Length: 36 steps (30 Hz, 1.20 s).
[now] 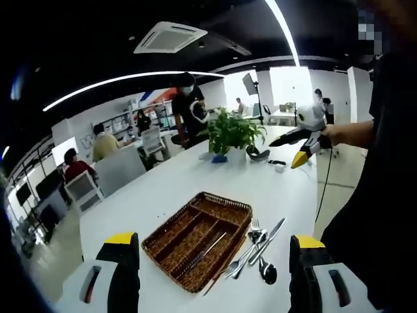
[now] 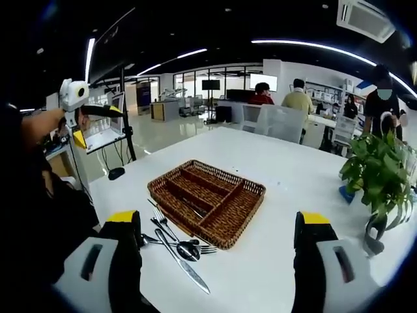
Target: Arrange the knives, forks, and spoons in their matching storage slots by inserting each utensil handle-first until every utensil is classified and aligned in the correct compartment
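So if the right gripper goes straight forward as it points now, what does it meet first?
Probably the wicker tray, at its near corner; the loose cutlery pile lies slightly left of the line. Depth is uncertain.

1. The long white table (image 1: 195, 179) lies bare on most of its surface, so there is open room all round the brown woven wicker tray (image 1: 199, 238).
2. A loose heap of silver knives, forks and spoons (image 1: 255, 251) lies just beside one long side of the tray, blocking that edge.
3. One silver utensil (image 1: 207, 249) already lies in a tray compartment; the other slots look free.
4. A green potted plant (image 1: 232, 134) stands well apart at the table's far end.
5. White chairs (image 1: 85, 189) line the far edge.
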Available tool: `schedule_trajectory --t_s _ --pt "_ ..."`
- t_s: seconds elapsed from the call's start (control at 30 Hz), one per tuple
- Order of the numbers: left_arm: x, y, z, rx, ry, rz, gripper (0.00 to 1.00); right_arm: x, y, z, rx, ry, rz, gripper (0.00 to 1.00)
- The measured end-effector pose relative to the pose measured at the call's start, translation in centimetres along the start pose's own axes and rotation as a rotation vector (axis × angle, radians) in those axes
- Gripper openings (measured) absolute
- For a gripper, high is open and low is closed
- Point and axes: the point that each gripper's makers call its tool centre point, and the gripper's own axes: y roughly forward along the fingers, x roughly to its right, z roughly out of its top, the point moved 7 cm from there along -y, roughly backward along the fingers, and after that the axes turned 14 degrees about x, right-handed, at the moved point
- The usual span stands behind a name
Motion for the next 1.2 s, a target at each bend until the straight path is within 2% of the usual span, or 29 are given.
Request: schedule_trajectory --t_s 0.1,0.3,0.37,0.43,0.63,0.8,1.03,1.13,1.2 --pt "0.0 1.7 0.7 -0.028 0.043 -0.069 1.0 -0.1 0.0 -0.1 -0.008 -0.001 -0.002 0.99" --pt "-0.1 3.5 1.0 -0.043 0.055 -0.121 1.0 -0.1 0.0 0.2 -0.002 -0.004 -0.012 0.99" --pt "-0.2 4.0 0.6 -0.058 0.057 -0.132 1.0 0.0 -0.1 0.2 -0.002 -0.003 -0.016 0.99" --pt "-0.1 4.4 -0.2 -0.102 0.048 -0.156 1.0 0.1 -0.2 0.1 -0.002 -0.004 -0.02 0.99" --pt "0.5 6.1 -1.0 -0.099 0.033 -0.18 1.0 0.2 -0.5 0.0 0.001 0.004 -0.027 0.99" --pt "1.7 7.3 -1.4 -0.114 0.021 -0.223 1.0 0.6 -0.8 0.0 0.006 0.009 -0.033 0.99" --pt "3.6 9.8 -2.6 -0.147 0.078 -0.282 1.0 1.0 -1.0 -0.1 0.002 -0.014 -0.038 0.99" --pt "4.2 10.8 -2.9 -0.12 0.083 -0.299 1.0 1.1 -1.1 -0.3 0.002 -0.007 -0.041 0.99" --pt "4.4 11.5 -3.1 -0.102 0.124 -0.304 1.0 1.1 -1.2 -0.4 -0.003 -0.007 -0.038 0.99"
